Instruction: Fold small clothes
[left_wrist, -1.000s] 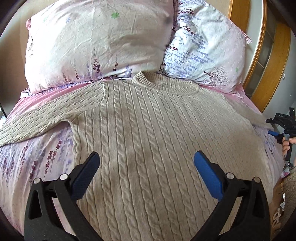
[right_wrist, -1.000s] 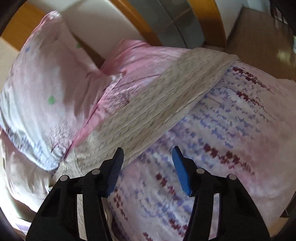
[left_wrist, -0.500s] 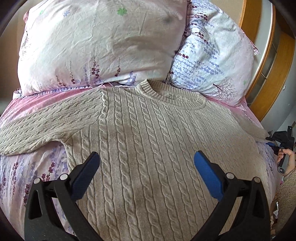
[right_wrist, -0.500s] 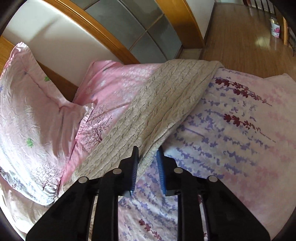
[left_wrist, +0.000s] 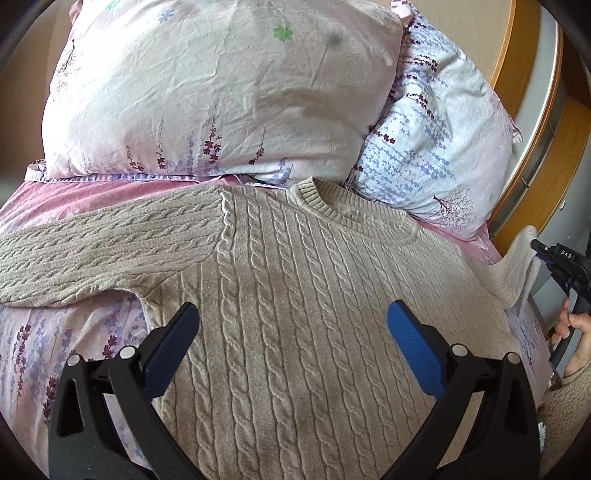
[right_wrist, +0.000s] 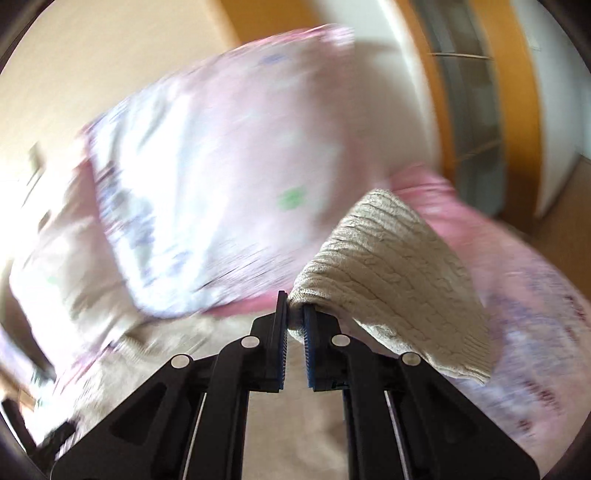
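Note:
A beige cable-knit sweater (left_wrist: 295, 295) lies flat, front up, on the bed with its neck toward the pillows. Its left sleeve (left_wrist: 103, 243) stretches out to the left. My left gripper (left_wrist: 293, 328) is open and empty, hovering over the sweater's chest. My right gripper (right_wrist: 294, 314) is shut on the right sleeve (right_wrist: 391, 280) and holds it lifted off the bed. In the left wrist view the right gripper (left_wrist: 543, 254) shows at the far right edge with the raised sleeve (left_wrist: 513, 266). The right wrist view is motion-blurred.
Two floral pillows (left_wrist: 221, 92) (left_wrist: 436, 147) lean at the head of the bed behind the sweater's collar. A pink floral sheet (left_wrist: 55, 350) covers the bed. A wooden bed frame and wardrobe (left_wrist: 532, 147) stand at the right.
My right gripper closed on the right sleeve and lifted it, swinging toward the sweater's body. My left gripper moved forward slightly, staying open.

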